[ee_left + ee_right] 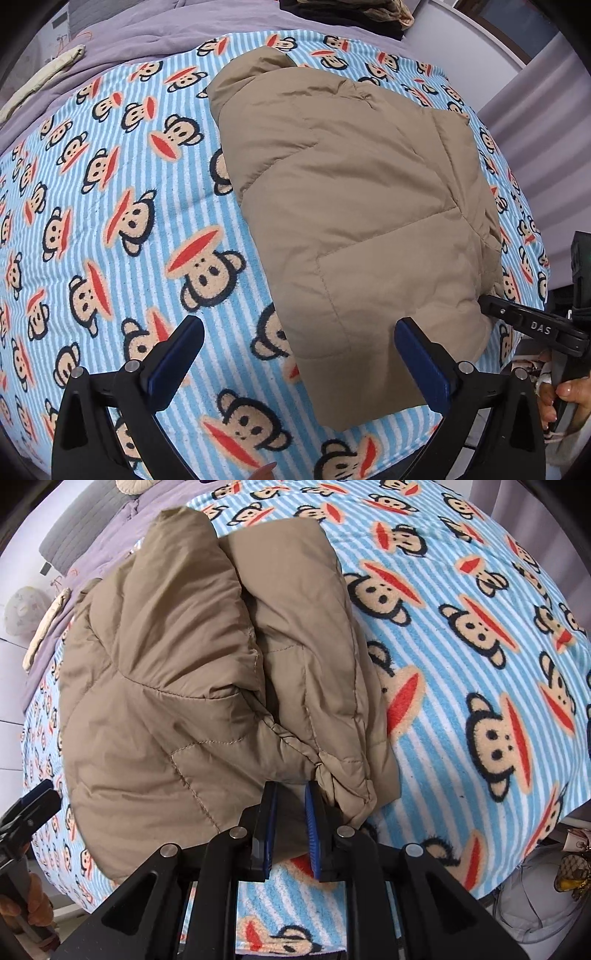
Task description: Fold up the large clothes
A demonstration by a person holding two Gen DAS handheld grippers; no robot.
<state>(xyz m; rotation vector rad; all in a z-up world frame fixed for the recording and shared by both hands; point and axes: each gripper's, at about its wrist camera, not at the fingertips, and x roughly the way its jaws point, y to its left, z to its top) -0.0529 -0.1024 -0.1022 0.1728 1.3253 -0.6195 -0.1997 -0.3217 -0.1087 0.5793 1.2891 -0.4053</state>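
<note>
A tan padded jacket [354, 206] lies folded on a blue striped monkey-print blanket [122, 221]. My left gripper [299, 336] is open, with its right finger over the jacket's near edge and its left finger over the blanket. In the right wrist view the jacket [177, 686] fills the left half. My right gripper [290, 797] has its jaws close together with a narrow gap, right at the jacket's near hem; the gap between the pads looks empty. The right gripper also shows in the left wrist view [491, 301] at the jacket's right edge.
The blanket [480, 664] covers a bed with a purple sheet [147, 33] behind. A cream cloth roll [40, 85] lies on the sheet at far left. Dark folded clothes [351, 14] sit at the back. Bags [554, 886] stand beside the bed.
</note>
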